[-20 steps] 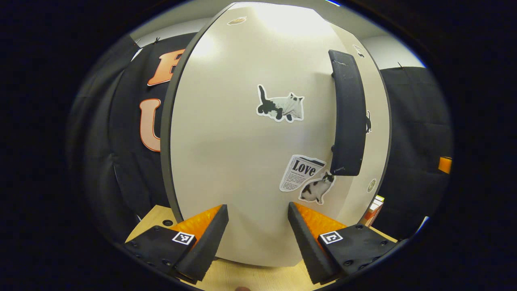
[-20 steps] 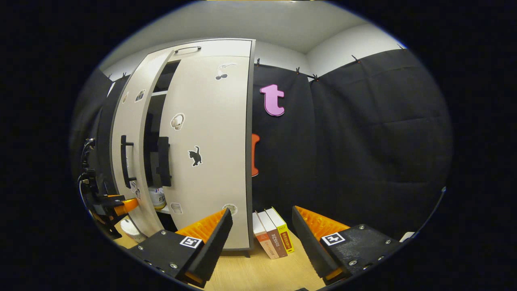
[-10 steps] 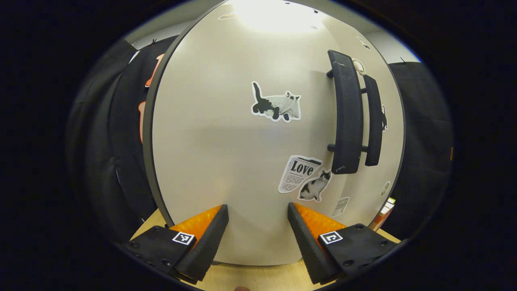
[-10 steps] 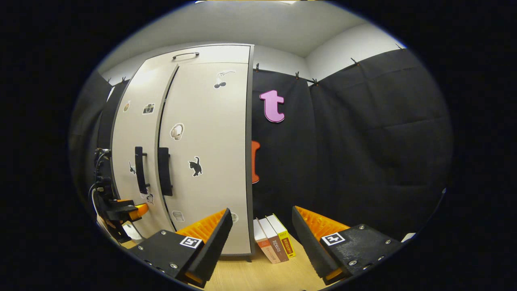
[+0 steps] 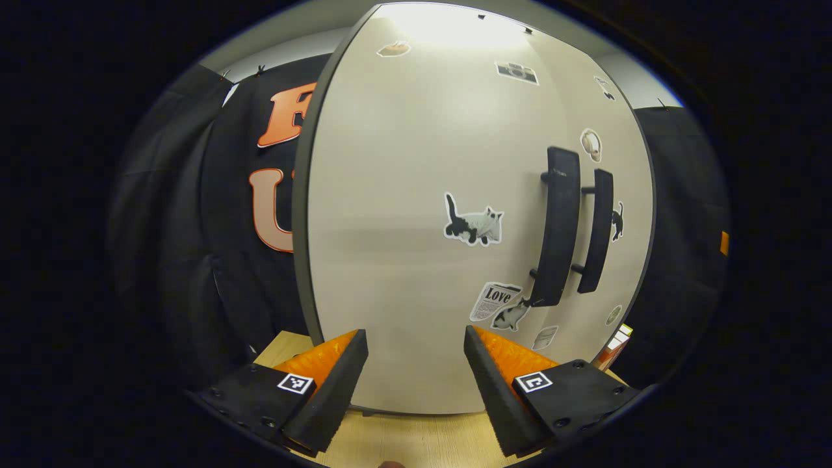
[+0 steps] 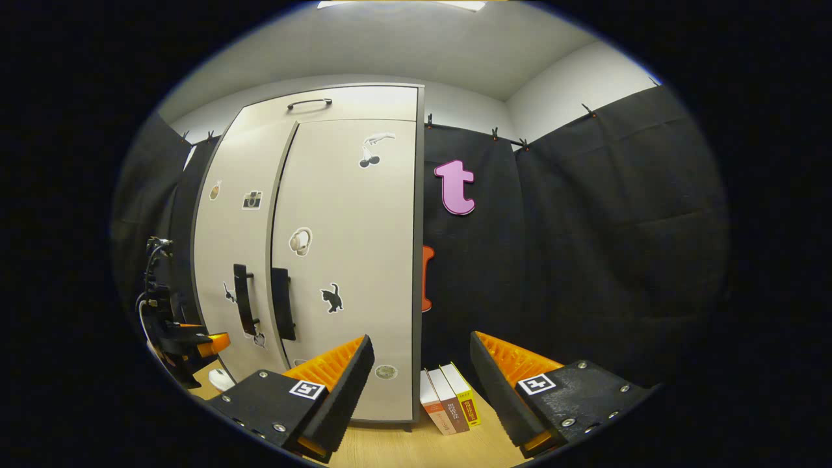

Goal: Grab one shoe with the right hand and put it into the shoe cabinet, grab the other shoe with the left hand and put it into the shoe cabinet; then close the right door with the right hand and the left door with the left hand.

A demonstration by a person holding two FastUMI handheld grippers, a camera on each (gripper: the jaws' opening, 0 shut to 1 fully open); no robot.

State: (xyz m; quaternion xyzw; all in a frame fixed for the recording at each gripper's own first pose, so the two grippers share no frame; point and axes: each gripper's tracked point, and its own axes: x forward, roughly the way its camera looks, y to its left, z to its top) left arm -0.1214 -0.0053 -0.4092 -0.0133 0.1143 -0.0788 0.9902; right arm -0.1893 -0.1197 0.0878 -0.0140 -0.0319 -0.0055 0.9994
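The shoe cabinet [image 6: 325,260] is seen standing on the wooden floor [image 6: 390,448] against the black cloth wall, and both of its doors are seen flush, with no dark gap between them. The left door [image 5: 422,227] and the right door [image 6: 351,260] are thus judged closed, so the last step of the task appears to be finished or all but finished. The shoes are presumed to be inside the cabinet (this cannot be checked through shut doors).

Little is thought to be called for next: at most a light press on the left door to confirm it is seated, then a clean retreat without catching the two black handles [image 5: 572,227], which lie side by side at the doors' meeting edge.

The left gripper [image 5: 416,364] is held low and level, pointed squarely at the left door's lower panel, near it; whether it touches cannot be told. Its fingers are spread wide with nothing between them. The right gripper [image 6: 422,370] is held well back from the cabinet, aimed past its right edge toward a few books [image 6: 448,406] on the floor, its fingers likewise wide and empty.
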